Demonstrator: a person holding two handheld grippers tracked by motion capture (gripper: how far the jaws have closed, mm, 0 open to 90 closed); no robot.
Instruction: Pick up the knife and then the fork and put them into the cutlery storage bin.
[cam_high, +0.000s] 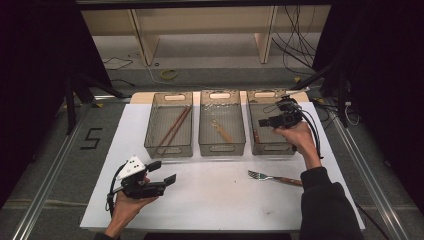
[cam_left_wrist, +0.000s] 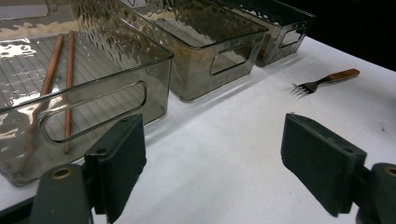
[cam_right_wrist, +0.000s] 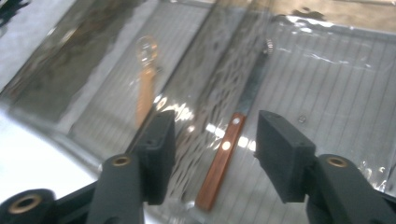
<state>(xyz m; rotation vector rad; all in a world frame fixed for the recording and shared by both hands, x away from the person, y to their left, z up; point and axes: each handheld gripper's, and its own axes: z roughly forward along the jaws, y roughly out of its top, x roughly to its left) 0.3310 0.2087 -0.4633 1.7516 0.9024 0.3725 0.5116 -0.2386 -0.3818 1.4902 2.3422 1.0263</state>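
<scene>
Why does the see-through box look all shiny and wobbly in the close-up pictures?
Right gripper view: lamp glare streaks the right bin, and the knife is a bit blurred. Left gripper view: bright reflections ripple on the left bin. High view: dim, dark edges, little glare.

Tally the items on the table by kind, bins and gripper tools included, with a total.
Clear bins: 3, left, middle, right
Chopsticks: 2
Spoon: 1
Knife: 1
Fork: 1
Handheld grippers: 2, left gripper, right gripper
Total: 10
</scene>
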